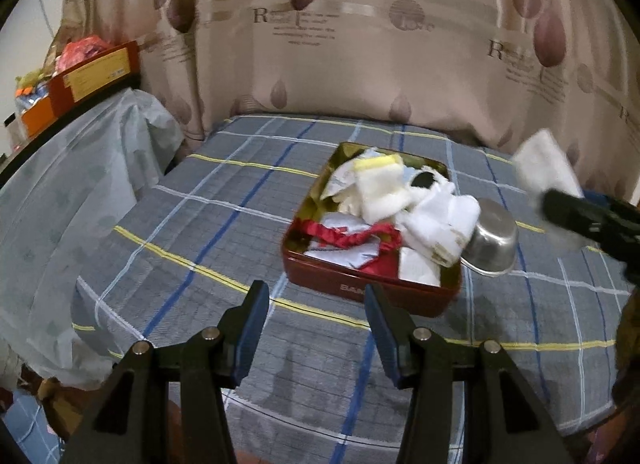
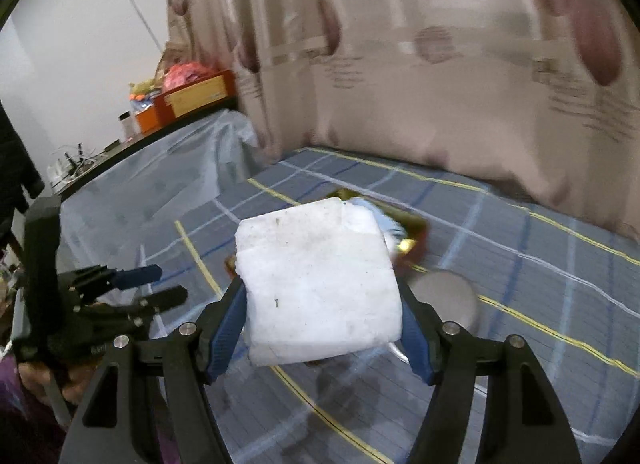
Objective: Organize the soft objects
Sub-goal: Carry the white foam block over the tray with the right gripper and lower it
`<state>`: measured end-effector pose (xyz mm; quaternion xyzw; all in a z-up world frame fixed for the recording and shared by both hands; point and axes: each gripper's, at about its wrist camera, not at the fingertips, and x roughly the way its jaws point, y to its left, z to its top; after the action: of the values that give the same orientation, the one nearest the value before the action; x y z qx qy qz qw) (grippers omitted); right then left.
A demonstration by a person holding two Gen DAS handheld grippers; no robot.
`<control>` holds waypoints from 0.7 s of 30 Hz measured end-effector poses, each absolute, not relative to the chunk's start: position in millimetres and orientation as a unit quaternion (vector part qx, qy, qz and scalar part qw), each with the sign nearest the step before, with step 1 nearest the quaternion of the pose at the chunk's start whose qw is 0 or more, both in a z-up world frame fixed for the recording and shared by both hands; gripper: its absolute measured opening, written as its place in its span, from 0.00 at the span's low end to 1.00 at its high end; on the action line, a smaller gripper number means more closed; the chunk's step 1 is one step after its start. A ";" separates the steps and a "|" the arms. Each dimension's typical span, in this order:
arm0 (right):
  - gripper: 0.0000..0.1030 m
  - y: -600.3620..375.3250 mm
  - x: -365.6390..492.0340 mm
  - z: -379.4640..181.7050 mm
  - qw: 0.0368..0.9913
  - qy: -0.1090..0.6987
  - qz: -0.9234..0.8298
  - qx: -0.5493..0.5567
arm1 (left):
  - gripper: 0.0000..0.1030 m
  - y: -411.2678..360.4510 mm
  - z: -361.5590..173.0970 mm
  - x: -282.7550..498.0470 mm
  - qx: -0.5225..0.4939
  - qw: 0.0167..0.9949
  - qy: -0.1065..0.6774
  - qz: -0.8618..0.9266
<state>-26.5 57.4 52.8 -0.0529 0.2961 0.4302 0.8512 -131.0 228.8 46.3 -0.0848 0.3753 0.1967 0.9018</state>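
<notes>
Left wrist view first: your left gripper [image 1: 316,304] hangs over the grey plaid bedsheet [image 1: 224,223] with its blue-padded fingers spread apart and nothing between them. Just beyond the fingertips, toward 1 o'clock, sits the dark red rectangular tin with a gold lining [image 1: 372,288], heaped with soft things: a white folded cloth with a yellow edge [image 1: 380,183], white socks [image 1: 440,219] spilling over the right rim, and a red ruffled fabric piece [image 1: 360,238] near the front. A small stainless steel bowl [image 1: 492,240] leans tilted against the tin's right side at 2 o'clock. At 3 o'clock your right gripper [image 1: 550,199] comes in from the edge, carrying a blurred white folded pad [image 1: 544,165] above the sheet.

Right wrist view: your right gripper [image 2: 320,304] is pinching that white folded pad [image 2: 320,284], one finger pressed against each side, and the pad fills the centre of the frame. Behind it, the tin [image 2: 412,240] peeks out at 1 o'clock, and the steel bowl [image 2: 444,292] lies just right of the pad. At 9 o'clock your left gripper [image 2: 160,284] shows with fingers parted. A beige patterned curtain [image 2: 440,63] hangs at 12 o'clock.
</notes>
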 end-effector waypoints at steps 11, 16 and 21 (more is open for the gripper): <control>0.64 182.8 3.2 17.1 0.816 0.354 0.446 -0.102 | 0.49 248.3 54.0 -142.0 -0.083 0.898 0.356 0.243; 0.64 213.3 10.8 -1.8 0.815 0.368 0.426 -0.137 | 0.49 250.0 52.4 -141.3 -0.081 0.898 0.359 0.242; 0.64 227.5 20.3 -16.1 0.816 0.378 0.411 -0.148 | 0.49 255.1 46.7 -140.0 -0.091 0.894 0.367 0.240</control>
<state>20.3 227.5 -16.1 -0.1480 0.3780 0.4108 0.8164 -140.0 255.1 46.7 -0.0909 0.3673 0.2401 0.8940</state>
